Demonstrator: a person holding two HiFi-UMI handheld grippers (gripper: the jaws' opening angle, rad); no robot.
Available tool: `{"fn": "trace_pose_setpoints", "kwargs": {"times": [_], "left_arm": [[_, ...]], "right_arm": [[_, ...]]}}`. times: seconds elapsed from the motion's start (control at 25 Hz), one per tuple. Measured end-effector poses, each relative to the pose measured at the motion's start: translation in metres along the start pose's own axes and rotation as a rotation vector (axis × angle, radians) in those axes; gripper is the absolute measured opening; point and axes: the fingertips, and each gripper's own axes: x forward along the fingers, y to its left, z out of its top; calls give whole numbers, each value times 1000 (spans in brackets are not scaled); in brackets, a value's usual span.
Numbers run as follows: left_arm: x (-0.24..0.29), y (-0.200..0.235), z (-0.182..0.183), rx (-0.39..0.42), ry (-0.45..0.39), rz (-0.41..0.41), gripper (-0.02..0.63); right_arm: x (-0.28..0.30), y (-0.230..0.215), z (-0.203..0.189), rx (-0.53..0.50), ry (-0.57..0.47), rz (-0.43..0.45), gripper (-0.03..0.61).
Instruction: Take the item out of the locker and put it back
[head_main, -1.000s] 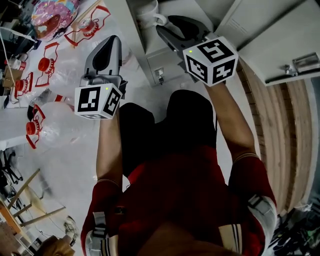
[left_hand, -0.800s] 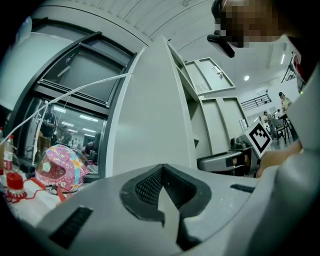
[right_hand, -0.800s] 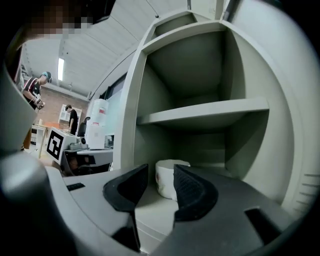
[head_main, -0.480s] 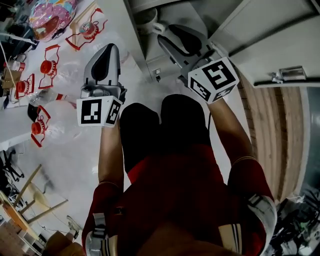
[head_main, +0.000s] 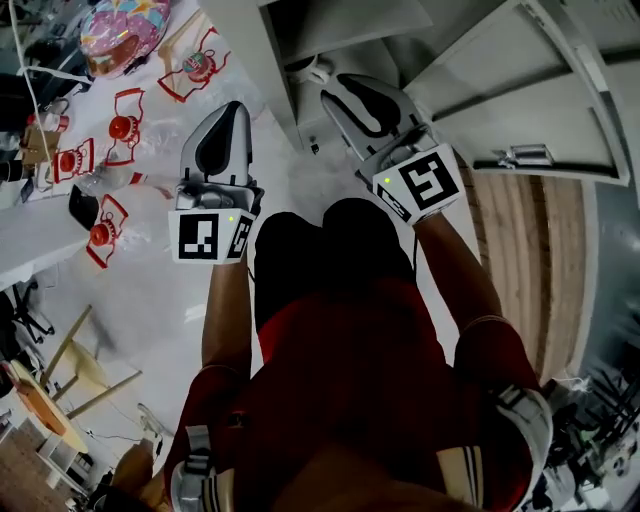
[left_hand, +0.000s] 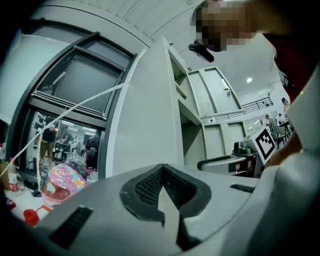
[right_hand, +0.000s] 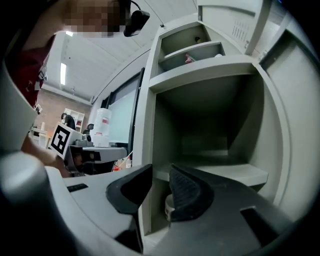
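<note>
Grey locker (right_hand: 202, 60) compartments are exposed, with the door (head_main: 520, 95) swung open. The white mug (head_main: 303, 66) is seated inside the lower compartment, beneath the shelf (right_hand: 235, 175) and just beyond the right claw (right_hand: 160, 175), whose jaws have just been closing and are held apart with nothing between them. The left claw (left_hand: 161, 169) is pressed together, empty, and held outside the locker beside its side wall.

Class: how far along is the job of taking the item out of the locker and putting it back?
Done: the locker door stands open. In hand: nothing; the left gripper is shut, the right gripper has just been closing its jaws, nothing between them. Left: the mug sits inside; whether it has already been out, the pictures cannot tell.
</note>
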Motion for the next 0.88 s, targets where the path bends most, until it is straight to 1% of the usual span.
{"fn": "trace_pose_setpoints", "kwargs": {"times": [0.12,0.4,0.52,0.72,0.88], "left_arm": [[-3,-6,36,-1,7,-1,6],[-7,-15,112,-1,-1,3,6],[-9,-16,138,1,0,4,6],[-17,-21,178,1,13,1,6],[-19,-30,208,4,15,-10,6]], "right_arm": [[-7,5,36,3,1,10,92],[-20,13,108,9,6,7,35],[-21,18,137,16,-23,7,13],[-29,29,177,22,-30,10,3],[-39,35,199,20,28,13,0]]}}
